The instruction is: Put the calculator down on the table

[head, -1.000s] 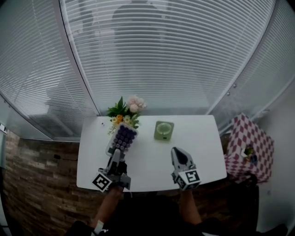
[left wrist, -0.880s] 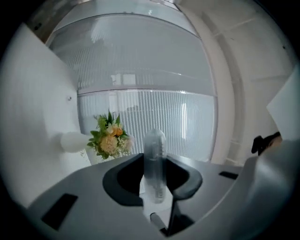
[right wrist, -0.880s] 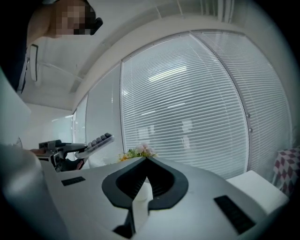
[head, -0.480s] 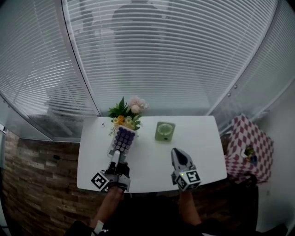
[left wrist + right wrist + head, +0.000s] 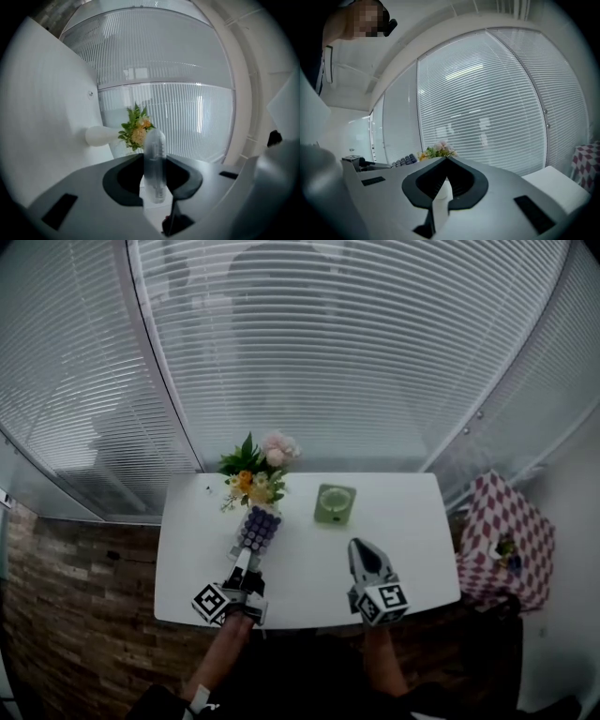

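The calculator (image 5: 258,529), white with purple keys, sticks out over the white table (image 5: 300,559) from my left gripper (image 5: 245,562), which is shut on its near end. In the left gripper view the calculator (image 5: 154,159) shows edge-on, upright between the two jaws of the left gripper (image 5: 155,190). Whether it touches the tabletop I cannot tell. My right gripper (image 5: 357,547) rests near the table's front edge, to the right, shut with nothing in it. From the right gripper view the jaws of the right gripper (image 5: 445,164) meet, and the calculator's keys (image 5: 404,161) show at the left.
A vase of flowers (image 5: 255,470) stands at the back left of the table, just beyond the calculator. A green square object (image 5: 333,504) lies at the back middle. A red-checked stool (image 5: 506,535) stands off the table's right end. Window blinds (image 5: 309,362) rise behind.
My left gripper has sunk toward the table with the calculator and rolled a little. The right gripper has kept still.
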The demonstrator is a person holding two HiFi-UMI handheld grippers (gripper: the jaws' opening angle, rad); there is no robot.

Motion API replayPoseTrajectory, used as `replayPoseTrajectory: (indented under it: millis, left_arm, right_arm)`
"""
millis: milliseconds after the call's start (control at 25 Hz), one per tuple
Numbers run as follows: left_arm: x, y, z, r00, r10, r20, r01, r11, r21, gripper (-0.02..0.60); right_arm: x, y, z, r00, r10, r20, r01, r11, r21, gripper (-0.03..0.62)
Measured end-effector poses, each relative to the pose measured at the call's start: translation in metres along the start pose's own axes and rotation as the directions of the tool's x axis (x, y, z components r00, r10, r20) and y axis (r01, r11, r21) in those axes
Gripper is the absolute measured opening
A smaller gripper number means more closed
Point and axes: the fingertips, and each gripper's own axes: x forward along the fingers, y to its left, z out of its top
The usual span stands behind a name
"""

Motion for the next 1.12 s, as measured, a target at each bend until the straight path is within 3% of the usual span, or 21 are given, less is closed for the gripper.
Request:
replayPoseTrajectory:
  millis: [360, 520, 640, 760, 1120]
  left_arm:
    - [0.002, 0.065, -0.032, 0.995, 0.039, -0.092, -0.035, 0.999, 0.041, 0.101]
    - [-0.006, 0.127, -0.039, 0.976, 0.183, -0.117, -0.178, 0.983, 0.052, 0.101]
    - [-0.003, 0.157, -0.048, 0.962, 0.231, -0.145, -0.227, 0.973, 0.047, 0.101]
    - [0.004, 0.184, -0.054, 0.953, 0.259, -0.159, -0.260, 0.965, 0.019, 0.101]
    - [0.035, 0.233, -0.059, 0.935, 0.300, -0.190, -0.300, 0.953, 0.029, 0.101]
  right_arm:
    - [-0.001, -0.001, -0.006, 1.000, -0.001, -0.030, 0.002, 1.000, 0.029, 0.006]
    - [-0.001, -0.003, -0.006, 0.999, 0.008, -0.032, -0.007, 1.000, 0.020, 0.006]
    - [-0.001, -0.005, -0.006, 0.999, 0.008, -0.039, -0.007, 1.000, 0.018, 0.006]
    - [-0.001, -0.005, -0.009, 0.999, 0.015, -0.046, -0.014, 1.000, 0.021, 0.006]
    - [-0.001, -0.007, -0.010, 0.999, 0.009, -0.043, -0.009, 1.000, 0.017, 0.006]
